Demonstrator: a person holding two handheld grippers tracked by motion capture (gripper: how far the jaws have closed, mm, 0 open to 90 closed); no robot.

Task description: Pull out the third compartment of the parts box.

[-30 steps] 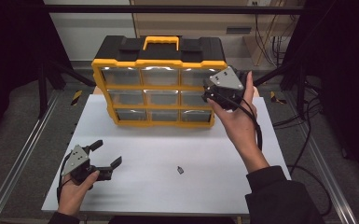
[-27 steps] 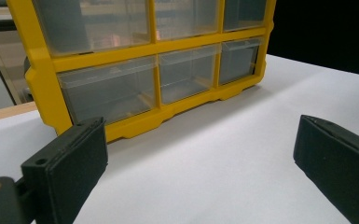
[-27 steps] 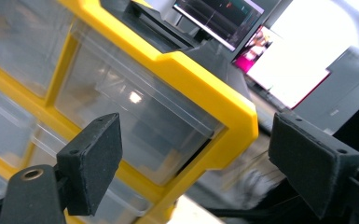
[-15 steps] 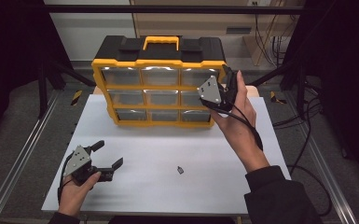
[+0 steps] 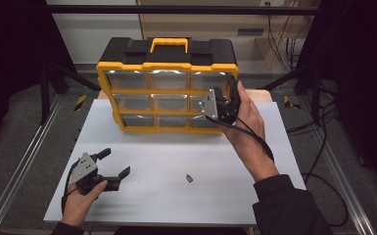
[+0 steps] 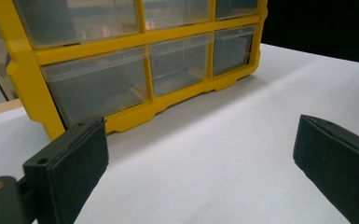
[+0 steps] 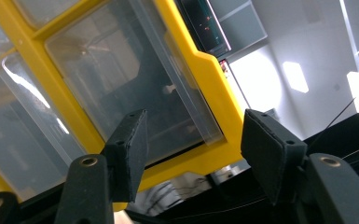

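My right hand-held gripper (image 5: 227,100) has descended to the organizer's (image 5: 166,66) right-column drawer (image 7: 135,88); jaws narrowing, half-spread, gripping nothing.

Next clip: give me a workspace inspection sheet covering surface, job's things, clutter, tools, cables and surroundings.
Surface: white tabletop, mostly bare.
Job's things: yellow and black drawer organizer standing at the far edge, clear drawers shut; contents not clear.
Clutter: one small dark part lying loose on the tabletop.
Tools: left tool open, low over the near left corner, holding nothing. Right tool at the organizer's right edge, jaws just closing, apart, nothing gripped.
Cables: black cable trailing from the right tool along the forearm.
Surroundings: dark frame rails, grey floor, loose cables at far right.
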